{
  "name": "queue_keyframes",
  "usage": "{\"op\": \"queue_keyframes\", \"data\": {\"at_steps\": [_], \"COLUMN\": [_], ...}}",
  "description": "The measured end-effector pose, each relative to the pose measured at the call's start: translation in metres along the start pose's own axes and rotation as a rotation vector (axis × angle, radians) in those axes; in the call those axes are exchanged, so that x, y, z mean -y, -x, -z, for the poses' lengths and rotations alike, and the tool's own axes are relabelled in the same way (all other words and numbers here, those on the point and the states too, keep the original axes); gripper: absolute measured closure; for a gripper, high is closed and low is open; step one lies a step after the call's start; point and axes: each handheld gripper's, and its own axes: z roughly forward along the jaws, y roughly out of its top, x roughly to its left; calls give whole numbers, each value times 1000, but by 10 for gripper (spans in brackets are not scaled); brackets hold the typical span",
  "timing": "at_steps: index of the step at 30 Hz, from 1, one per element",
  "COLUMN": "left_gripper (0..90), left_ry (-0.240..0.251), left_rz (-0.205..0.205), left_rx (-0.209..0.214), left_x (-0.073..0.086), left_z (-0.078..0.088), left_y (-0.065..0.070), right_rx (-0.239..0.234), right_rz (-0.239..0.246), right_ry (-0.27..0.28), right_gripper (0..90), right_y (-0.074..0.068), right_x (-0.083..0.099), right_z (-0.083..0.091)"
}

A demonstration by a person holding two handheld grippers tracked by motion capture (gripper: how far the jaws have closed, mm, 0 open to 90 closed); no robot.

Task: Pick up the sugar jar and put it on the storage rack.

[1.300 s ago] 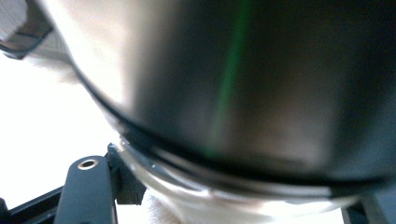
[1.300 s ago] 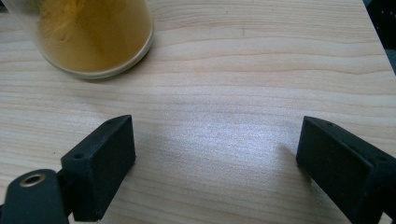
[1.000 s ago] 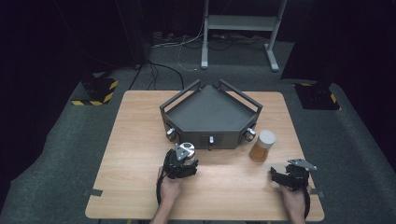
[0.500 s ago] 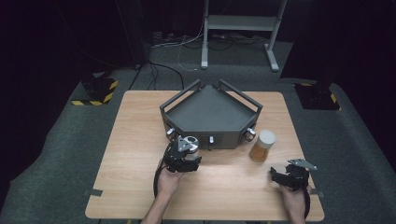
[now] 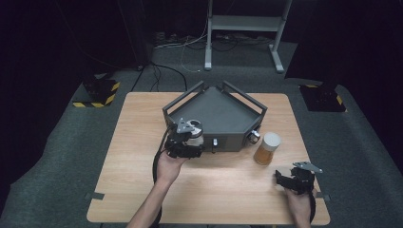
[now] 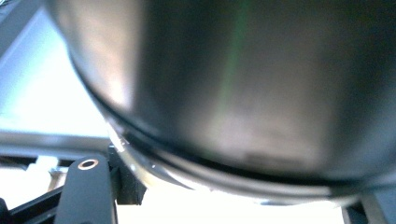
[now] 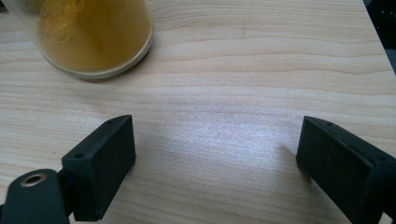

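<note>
Probably, step in hand: carrying the metal jar (image 5: 194, 133) to the grey tray (image 5: 223, 111).
Metal jar: at the tray's front-left wall, 9 o'clock from the amber jar (image 5: 266, 148).
Left hand-held gripper (image 5: 183, 144): seems clamped around the metal jar.
Right hand-held gripper (image 7: 212, 170): jaws wide apart, empty, over the tabletop (image 5: 138, 142).
Next move: lift over the wall, keep upright.

Black right gripper (image 7: 215, 163): 2 blocky fingers (image 7: 102, 163), brass-ringed screw hole.
</note>
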Motion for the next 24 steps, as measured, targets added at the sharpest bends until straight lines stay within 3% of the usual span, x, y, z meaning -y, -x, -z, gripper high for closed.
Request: {"op": "queue_keyframes", "data": {"at_steps": [7,8,9,10,12,13,14,16,24], "left_gripper": [314,314,314,314,314,314,314,314,314], "left_ry": [10,8,13,9,11,12,5,5,-27], "left_rz": [8,-26,-12,-37,-11,-14,22,22,36], "left_rx": [-18,30,0,18,-19,-9,-70,-70,-137], "left_x": [-23,-28,-29,-33,-37,-39,-46,-46,-57], "left_z": [-5,-9,-10,-12,-15,-18,-25,-25,-51], "left_y": [-5,-15,-11,-16,-12,-15,-9,-9,-8], "right_rx": [0,0,0,0,0,0,0,0,-1], "right_rz": [0,0,0,0,-1,-1,-1,-1,-2], "right_ry": [0,0,0,0,0,0,0,0,1], "right_gripper": [114,114,114,114,114,115,115,115,117], "right_y": [0,0,0,0,0,0,0,0,0], "right_x": [0,0,0,0,0,0,0,0,0], "right_z": [0,0,0,0,0,0,0,0,0]}}
